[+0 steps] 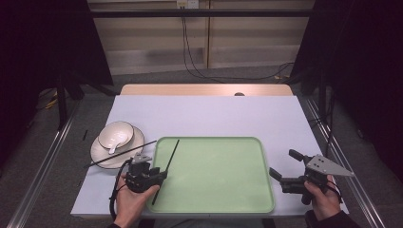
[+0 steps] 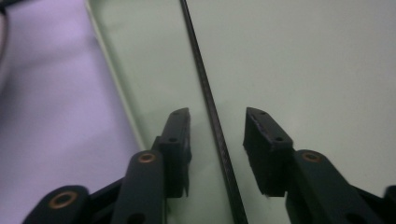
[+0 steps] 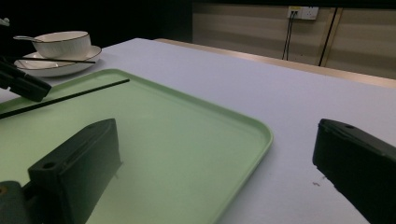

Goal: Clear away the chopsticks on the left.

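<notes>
Covering table (image 1: 214,114), pale lilac sheet, green tray (image 1: 218,197), dark curtains (image 1: 361,57) flanking

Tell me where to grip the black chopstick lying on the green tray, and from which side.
Grip the chopstick on its near half, from straight above. It lies flat on the tray along the left rim, and the left hand-held gripper already straddles it with open jaws, one each side, so closing across its thin width should catch it.

1 green tray (image 1: 237,199), 2 black chopsticks (image 1: 167,164), 1 bowl (image 1: 116,134), 1 plate (image 1: 135,142), 1 spoon (image 1: 115,146), 2 tools (image 1: 164,175)
</notes>
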Tool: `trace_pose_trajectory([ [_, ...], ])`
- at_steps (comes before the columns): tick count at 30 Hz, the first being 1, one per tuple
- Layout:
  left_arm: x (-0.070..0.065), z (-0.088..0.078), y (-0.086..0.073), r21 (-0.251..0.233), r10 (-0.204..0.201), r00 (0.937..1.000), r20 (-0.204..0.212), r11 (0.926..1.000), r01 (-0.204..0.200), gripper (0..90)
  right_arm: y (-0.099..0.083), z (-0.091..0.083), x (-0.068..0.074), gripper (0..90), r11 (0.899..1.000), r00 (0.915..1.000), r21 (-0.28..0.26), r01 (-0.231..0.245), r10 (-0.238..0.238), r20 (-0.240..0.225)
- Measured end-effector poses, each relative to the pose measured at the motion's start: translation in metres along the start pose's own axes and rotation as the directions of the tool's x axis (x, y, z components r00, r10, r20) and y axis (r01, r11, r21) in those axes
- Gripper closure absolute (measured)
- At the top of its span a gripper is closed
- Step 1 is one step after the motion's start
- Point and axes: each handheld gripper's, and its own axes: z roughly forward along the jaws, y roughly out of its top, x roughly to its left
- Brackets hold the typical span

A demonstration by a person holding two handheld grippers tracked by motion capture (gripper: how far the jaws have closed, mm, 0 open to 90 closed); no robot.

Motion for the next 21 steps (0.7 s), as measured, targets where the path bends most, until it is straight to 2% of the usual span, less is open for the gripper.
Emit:
trace_pose_trajectory([
  [1, 0.001, -0.002, 0.001, -0.029, 0.005, 1.0, 0.003, 0.9996, -0.005, 55.6, 0.0, 0.0, 0.0, 0.5, 1.0, 1.0, 0.001, 0.001, -0.001, -0.002],
  [3, 0.003, -0.006, 0.002, -0.072, 0.026, 0.9991, 0.035, 0.9971, -0.023, 53.4, 0.0, 0.0, 0.0, 0.4, 1.0, 1.0, -0.001, 0.002, -0.002, -0.001],
  [4, 0.004, -0.007, 0.002, -0.086, 0.042, 0.9986, 0.03, 0.9955, -0.04, 45.8, 0.0, 0.0, 0.0, 0.4, 1.0, 1.0, 0.001, -0.001, 0.001, -0.004],
  [5, 0.003, -0.008, 0.002, -0.111, 0.041, 0.9984, 0.039, 0.9931, -0.037, 42.8, 0.0, 0.0, 0.0, 0.4, 1.0, 1.0, -0.001, 0.001, -0.001, 0.001],
  [6, 0.004, -0.01, 0.002, -0.11, 0.065, 0.997, 0.041, 0.9921, -0.061, 40.1, 0.0, 0.0, 0.0, 0.4, 1.0, 1.0, -0.002, -0.003, 0.003, 0.005],
  [7, 0.004, -0.012, 0.002, -0.12, 0.076, 0.9964, 0.036, 0.9903, -0.071, 36.0, 0.0, 0.0, 0.0, 0.5, 1.0, 1.0, -0.003, -0.004, 0.004, 0.005],
  [8, 0.004, -0.013, 0.002, -0.128, 0.076, 0.9963, 0.041, 0.9893, -0.07, 36.0, 0.0, 0.0, 0.0, 0.5, 1.0, 1.0, -0.003, -0.004, 0.004, 0.005],
  [9, 0.004, -0.016, 0.002, -0.124, 0.091, 0.9956, 0.022, 0.9884, -0.088, 33.4, 0.0, 0.0, 0.0, 0.4, 1.0, 1.0, -0.005, -0.002, 0.002, 0.004],
  [10, 0.004, -0.021, 0.001, -0.12, 0.101, 0.9949, 0.0, 0.9876, -0.1, 26.9, 0.0, 0.0, 0.0, 0.5, 1.0, 1.0, -0.005, -0.003, 0.003, 0.005],
  [11, 0.004, -0.021, 0.001, -0.12, 0.101, 0.9949, 0.0, 0.9876, -0.1, 24.5, 0.0, 0.0, 0.0, 0.5, 1.0, 1.0, -0.005, -0.003, 0.003, 0.005],
  [13, 0.009, -0.027, -0.002, -0.142, 0.092, 0.9954, 0.028, 0.986, -0.087, 21.6, 0.001, 0.001, 0.0, 0.5, 1.0, 1.0, -0.004, 0.002, -0.002, 0.0],
  [14, 0.012, -0.03, -0.002, -0.142, 0.1, 0.9948, 0.021, 0.9852, -0.096, 21.6, 0.001, 0.001, 0.0, 0.5, 1.0, 1.0, -0.004, 0.002, -0.002, 0.0],
  [16, 0.017, -0.036, -0.003, -0.17, 0.104, 0.9934, 0.05, 0.9809, -0.094, 15.2, 0.001, 0.001, 0.0, 0.5, 1.0, 1.0, -0.006, 0.002, -0.002, -0.001],
  [17, 0.021, -0.039, -0.004, -0.184, 0.118, 0.9914, 0.058, 0.9773, -0.105, 13.4, 0.001, 0.001, 0.0, 0.5, 1.0, 1.0, -0.005, 0.003, -0.003, -0.002],
  [21, 0.033, -0.053, -0.007, -0.238, 0.146, 0.9868, 0.07, 0.963, -0.126, 5.8, 0.001, 0.001, 0.0, 0.5, 1.0, 1.0, -0.006, 0.001, -0.001, 0.001],
])
